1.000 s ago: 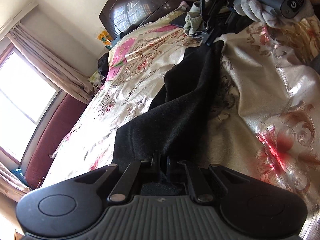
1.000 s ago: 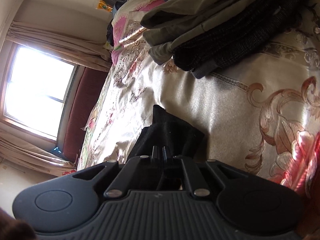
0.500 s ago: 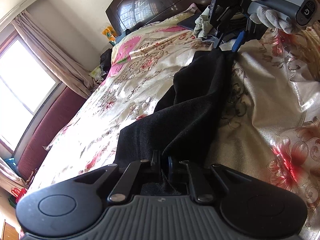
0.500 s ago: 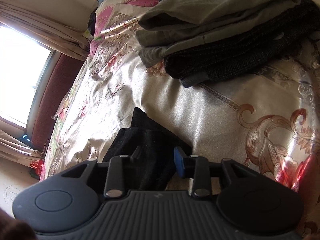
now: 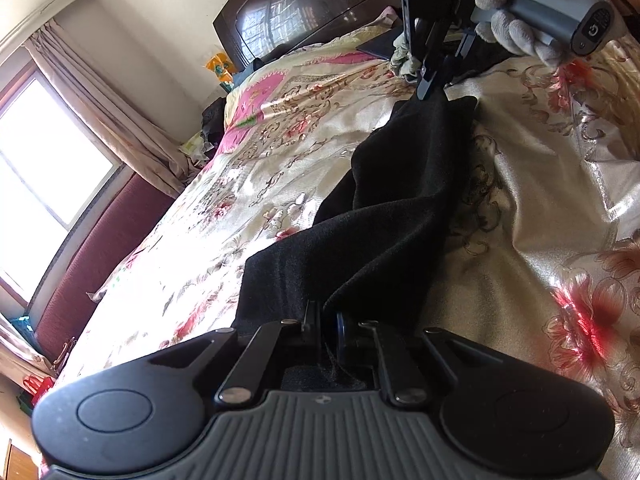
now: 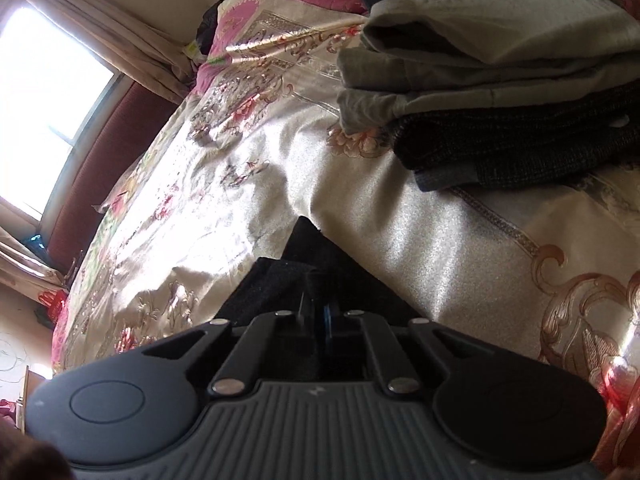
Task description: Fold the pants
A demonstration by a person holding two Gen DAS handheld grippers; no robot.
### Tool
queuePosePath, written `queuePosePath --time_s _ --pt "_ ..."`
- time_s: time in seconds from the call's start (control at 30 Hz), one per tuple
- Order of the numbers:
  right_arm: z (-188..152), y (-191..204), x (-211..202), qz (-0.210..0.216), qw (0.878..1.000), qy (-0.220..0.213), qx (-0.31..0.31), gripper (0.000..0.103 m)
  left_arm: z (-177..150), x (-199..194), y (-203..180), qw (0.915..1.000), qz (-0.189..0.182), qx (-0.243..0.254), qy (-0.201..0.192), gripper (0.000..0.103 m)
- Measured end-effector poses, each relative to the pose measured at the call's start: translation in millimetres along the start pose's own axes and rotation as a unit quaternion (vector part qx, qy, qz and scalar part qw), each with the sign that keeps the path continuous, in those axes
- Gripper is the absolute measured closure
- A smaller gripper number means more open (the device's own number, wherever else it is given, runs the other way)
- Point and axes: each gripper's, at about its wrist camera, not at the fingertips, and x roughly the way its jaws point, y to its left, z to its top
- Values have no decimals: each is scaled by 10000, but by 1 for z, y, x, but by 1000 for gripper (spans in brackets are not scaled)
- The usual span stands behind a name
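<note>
A: Nearest the left wrist camera, the left gripper (image 5: pixel 328 322) has its jaws pinched almost together on an edge of the black, fuzzy-textured pants (image 5: pixel 384 232). Cloth is bunched right between the fingers.

B: And those pants run away from it in a long dark band across the cream satin bedspread with red and pink flowers (image 5: pixel 540 208), one fold rising along the middle.

A: At the far end of that band, the right gripper (image 5: pixel 430 86) has the other end of the pants. A hand in a white knit glove (image 5: pixel 516 20) grips its grey handle.

B: From the right wrist view, the right gripper (image 6: pixel 318 314) has its jaws nearly touching; they have just been closing, and black cloth (image 6: pixel 280 280) sits clamped between them.

A: So both tongs hold the garment, one at each end, with most of it resting on the bed between them.

B: Beyond the right gripper, well apart from the pants, a stack of folded clothes (image 6: pixel 500 92) lies on the bedspread (image 6: pixel 420 240): dark knit at the bottom, olive and pale grey layers above.

A: Further off, a dark wooden headboard (image 5: pixel 304 12) stands at the far end of the bed.

B: And on the left, a bright window (image 5: pixel 44 168) with beige curtains (image 5: pixel 116 120).
</note>
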Motion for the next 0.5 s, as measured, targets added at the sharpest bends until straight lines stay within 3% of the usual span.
queuePosePath --time_s 0.13,0.23,0.3,0.33,0.5 --pt "5 3 -40 845 9947 -461 365 98 3 -3 9 9996 211 -152 -77 75" --pt "0 -7 -30 570 9973 -409 216 97 0 5 -4 9997 208 152 21 75" --pt "-5 -26 -6 251 9984 66 496 92 -6 8 -19 9983 212 522 115 75" --pt "-10 -39 1 301 9959 270 815 92 -9 7 -23 9979 200 605 134 75" --pt "-24 -56 -24 522 9923 -38 1122 84 -14 2 -26 9982 95 575 166 75"
